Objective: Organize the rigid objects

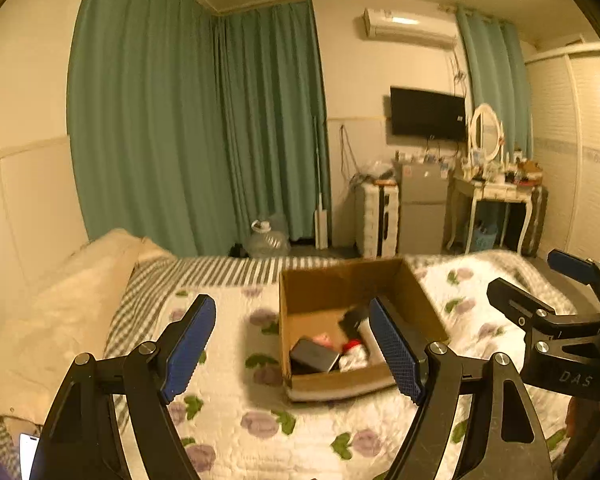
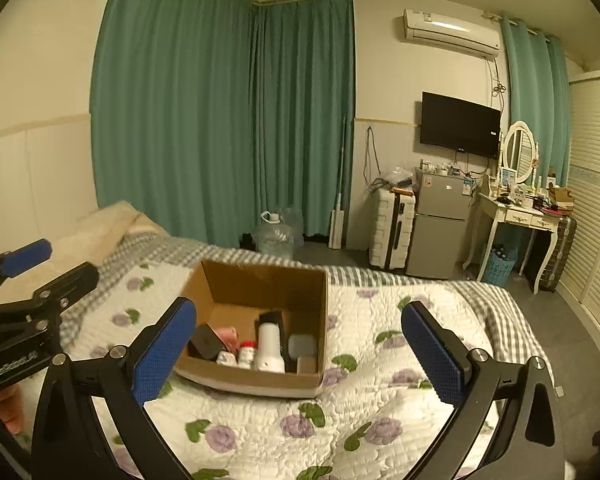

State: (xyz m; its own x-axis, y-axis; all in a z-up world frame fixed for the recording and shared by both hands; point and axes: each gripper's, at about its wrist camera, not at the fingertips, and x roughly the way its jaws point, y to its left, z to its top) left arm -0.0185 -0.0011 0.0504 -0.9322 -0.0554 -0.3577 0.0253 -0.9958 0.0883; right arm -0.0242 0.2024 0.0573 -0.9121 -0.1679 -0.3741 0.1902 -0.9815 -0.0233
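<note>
Matt cardboard box sits on a quilted cloth bedspread with printed flowers.

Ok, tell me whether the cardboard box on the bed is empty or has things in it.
It has things in it. The cardboard box is open-topped, and inside lie a white bottle, a black case and several smaller items.

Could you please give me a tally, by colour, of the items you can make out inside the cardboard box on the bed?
Inside the cardboard box, as the right wrist view shows it:
Black: 1, box
Pink: 1, item
White: 3, tall bottle, small jar, red-capped small bottle
Grey: 1, rounded case
Tan: 1, block
Total: 7; others may lie hidden.
</note>
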